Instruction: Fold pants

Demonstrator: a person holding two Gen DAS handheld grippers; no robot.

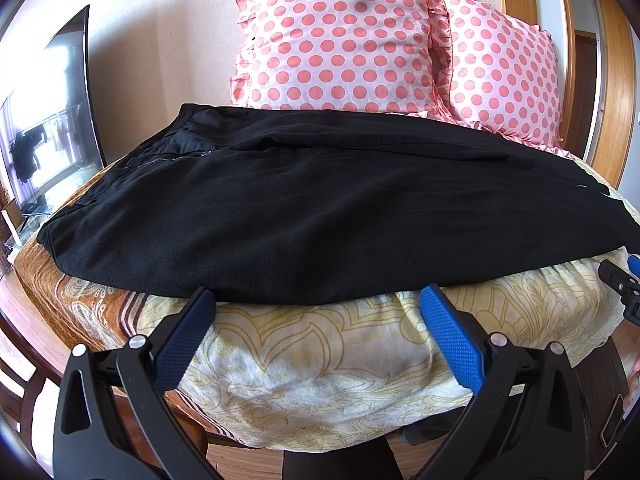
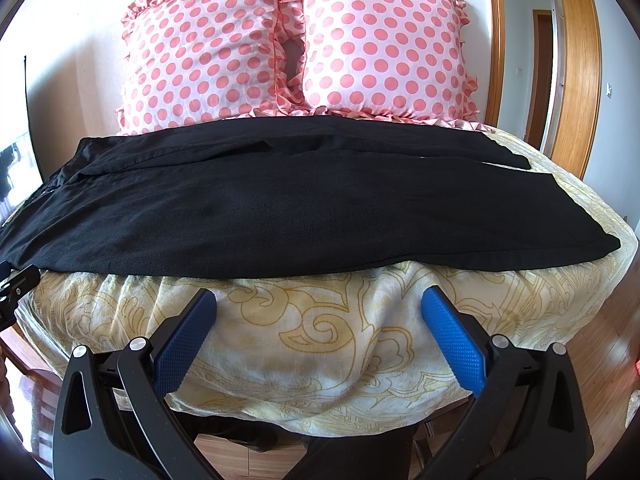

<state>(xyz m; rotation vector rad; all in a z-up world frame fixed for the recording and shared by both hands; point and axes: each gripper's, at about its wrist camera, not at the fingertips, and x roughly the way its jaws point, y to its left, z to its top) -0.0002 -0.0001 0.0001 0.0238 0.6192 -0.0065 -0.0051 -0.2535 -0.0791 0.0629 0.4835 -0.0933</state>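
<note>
- Black pants (image 1: 320,208), soft matte knit, lie spread lengthwise across the bed (image 1: 320,360), just ahead of both grippers; waistband end with a zipper line (image 1: 168,160) to the left, hems to the right.
- Left gripper (image 1: 316,300): jaws spread wide, holding nothing; blue dimpled rubber pads (image 1: 452,336) on black plastic arms, left fingertip at the pants' near edge, contact unclear.
- Right gripper (image 2: 318,302): jaws also wide apart, empty, tips short of the pants' near edge, over the bedspread.
- Bedspread: thin, crinkled cream cloth with yellow scroll pattern, draping over the rounded bed edge.
- Beyond the pants: two ruffled pillows (image 2: 288,48), pink with coral dots, propped against the wall.
- Far left of left gripper: dark glossy TV screen (image 1: 52,120).
</note>
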